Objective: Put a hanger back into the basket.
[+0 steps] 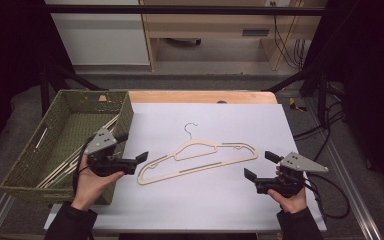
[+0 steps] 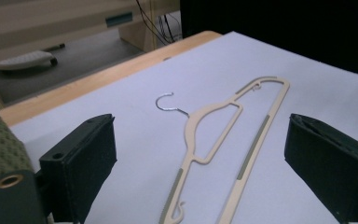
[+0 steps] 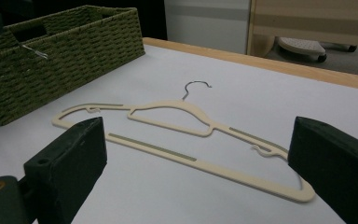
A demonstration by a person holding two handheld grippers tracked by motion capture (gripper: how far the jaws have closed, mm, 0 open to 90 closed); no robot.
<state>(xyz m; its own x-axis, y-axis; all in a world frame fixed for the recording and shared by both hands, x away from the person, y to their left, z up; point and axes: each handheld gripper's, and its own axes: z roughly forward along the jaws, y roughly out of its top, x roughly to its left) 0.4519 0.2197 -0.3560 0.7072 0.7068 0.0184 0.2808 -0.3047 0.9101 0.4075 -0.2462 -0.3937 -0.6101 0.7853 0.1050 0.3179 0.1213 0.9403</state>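
A cream plastic hanger (image 1: 195,144) with a metal hook lies flat on the white sheet in the middle of the table. My left gripper (image 1: 132,146) hovers at its left end, jaws wide apart and empty. In the left gripper view the hanger (image 2: 193,126) stretches away between the jaws of that gripper (image 2: 200,154). My right gripper (image 1: 260,165) sits just off the hanger's right end, open with nothing in it. The right gripper view shows the hanger (image 3: 193,112) lying across in front of its gripper (image 3: 196,154).
A green woven basket (image 1: 125,117) stands at the table's left edge with several pale hangers (image 1: 75,155) inside, and it appears as a basket (image 3: 74,42) at the upper left of the right gripper view. A wooden table edge (image 1: 205,96) runs along the back. Cables (image 1: 325,135) trail at the right.
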